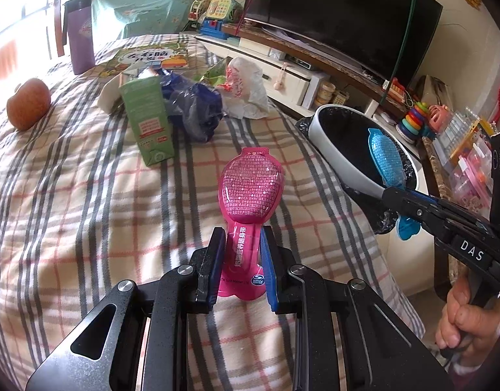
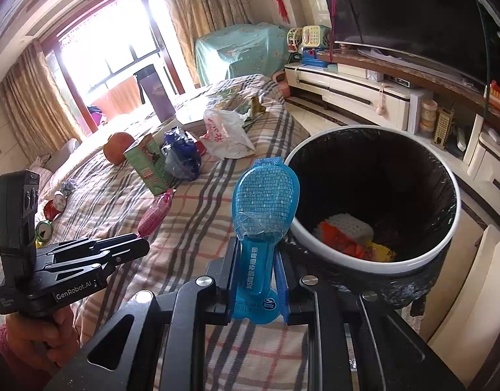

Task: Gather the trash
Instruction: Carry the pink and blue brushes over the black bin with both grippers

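My left gripper (image 1: pixel 243 238) is shut on the neck of a pink spoon-shaped plastic package (image 1: pixel 250 185) and holds it above the plaid bedspread (image 1: pixel 87 211). My right gripper (image 2: pixel 256 251) is shut on a matching blue package (image 2: pixel 266 195), held at the rim of the white trash bin (image 2: pixel 364 259) with a black liner. The blue package (image 1: pixel 385 156) and the bin (image 1: pixel 334 150) also show in the left wrist view. In the right wrist view the left gripper (image 2: pixel 142 239) holds the pink package (image 2: pixel 155 215).
On the bed lie a green carton (image 1: pixel 149 120), a blue plastic bag (image 1: pixel 198 107), a white plastic bag (image 1: pixel 246 88), a booklet (image 1: pixel 149 58) and an orange fruit (image 1: pixel 28 102). Small cans (image 2: pixel 51 208) lie further left. A TV cabinet (image 2: pixel 364 94) with toys stands beyond the bin.
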### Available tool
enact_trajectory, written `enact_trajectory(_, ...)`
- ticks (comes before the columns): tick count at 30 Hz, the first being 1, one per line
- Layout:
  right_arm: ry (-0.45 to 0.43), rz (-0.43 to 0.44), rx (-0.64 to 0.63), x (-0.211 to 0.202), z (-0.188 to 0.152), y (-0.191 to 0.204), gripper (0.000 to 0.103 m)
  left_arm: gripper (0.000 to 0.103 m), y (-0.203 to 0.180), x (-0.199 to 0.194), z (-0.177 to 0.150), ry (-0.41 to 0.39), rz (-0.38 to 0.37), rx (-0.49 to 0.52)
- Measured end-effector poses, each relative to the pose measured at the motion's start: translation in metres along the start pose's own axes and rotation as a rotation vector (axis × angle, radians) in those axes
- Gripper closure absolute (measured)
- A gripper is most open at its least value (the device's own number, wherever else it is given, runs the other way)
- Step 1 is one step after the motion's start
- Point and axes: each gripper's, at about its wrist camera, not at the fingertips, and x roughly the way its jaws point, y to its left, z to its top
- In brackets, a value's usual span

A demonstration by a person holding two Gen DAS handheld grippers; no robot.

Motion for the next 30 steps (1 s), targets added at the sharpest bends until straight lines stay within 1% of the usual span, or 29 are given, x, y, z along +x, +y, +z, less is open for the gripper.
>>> enact_trajectory(22,-0.037,-0.056,0.03,-0.019,0.012,-0.034,0.083,0.082,-0.035,0.012,0.026,-0.002,0.002,0.092)
enact_trajectory(30,-0.035,-0.076,0.058,-0.02,0.019,-0.055,0.083,0.082,-0.052,0.016,0.039,-0.005,-0.003,0.137)
